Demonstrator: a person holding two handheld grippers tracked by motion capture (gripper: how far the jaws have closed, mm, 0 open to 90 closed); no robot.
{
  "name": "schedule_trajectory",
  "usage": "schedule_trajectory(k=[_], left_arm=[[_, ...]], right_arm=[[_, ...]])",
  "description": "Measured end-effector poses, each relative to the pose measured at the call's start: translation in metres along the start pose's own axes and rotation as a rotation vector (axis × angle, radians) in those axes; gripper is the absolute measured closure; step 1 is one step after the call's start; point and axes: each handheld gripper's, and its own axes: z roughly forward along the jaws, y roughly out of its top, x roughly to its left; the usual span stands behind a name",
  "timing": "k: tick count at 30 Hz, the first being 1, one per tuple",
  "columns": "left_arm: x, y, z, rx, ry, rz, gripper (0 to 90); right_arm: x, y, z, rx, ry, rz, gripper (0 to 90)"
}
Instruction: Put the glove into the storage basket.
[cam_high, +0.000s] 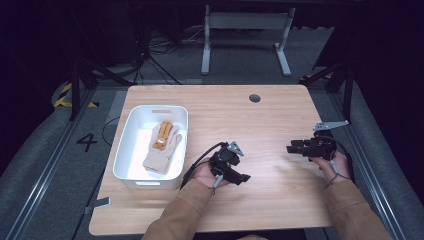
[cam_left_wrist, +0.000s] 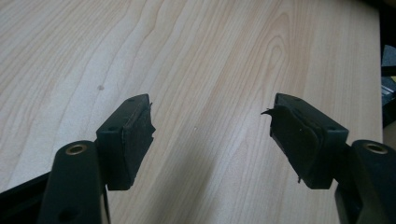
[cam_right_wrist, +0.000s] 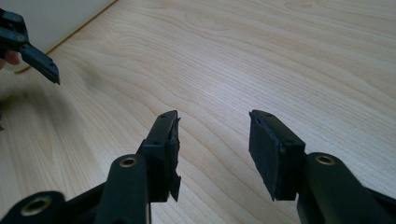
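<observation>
Both grippers hover over bare wood with nothing between their parted jaws: the left gripper (cam_high: 243, 177) at lower centre, the right gripper (cam_high: 291, 148) at right. One glove (cam_high: 162, 146) lies in the white bin (cam_high: 129, 135), left of the left gripper and apart from it.

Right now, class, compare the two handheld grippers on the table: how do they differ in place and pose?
The left gripper sits near the table's middle, close to the white bin holding a glove; the right gripper sits near the table's right edge, far from the bin. The left gripper's jaws point right, toward the right hand; the right gripper's point left, toward the bin. Both are open, with nothing between the jaws, low over bare wood.
</observation>
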Motion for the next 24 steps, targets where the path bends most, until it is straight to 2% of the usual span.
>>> schedule_trajectory(k=[3, 6, 10, 12, 16, 24], left_arm=[[-0.001, -0.005, 0.005, -0.015, 0.026, 0.041, 29.2], [0.003, -0.011, 0.010, -0.038, 0.009, 0.017, 28.5], [0.005, -0.016, 0.019, -0.001, 0.023, 0.012, 27.7], [0.006, -0.019, 0.022, -0.014, 0.024, 0.003, 26.9], [0.005, -0.021, 0.025, 0.008, 0.043, 0.017, 26.6], [0.006, -0.020, 0.023, 0.006, 0.043, 0.018, 26.3]], right_arm=[[-0.001, -0.001, 0.002, 0.010, 0.001, 0.001, 51.8], [-0.002, -0.002, 0.005, 0.021, 0.000, 0.007, 51.8], [-0.003, -0.004, 0.008, 0.032, -0.003, 0.011, 51.8], [-0.004, -0.005, 0.009, 0.037, -0.003, 0.012, 51.7], [-0.005, -0.006, 0.011, 0.045, -0.005, 0.013, 51.4], [-0.005, -0.007, 0.012, 0.052, -0.010, 0.009, 51.3]])
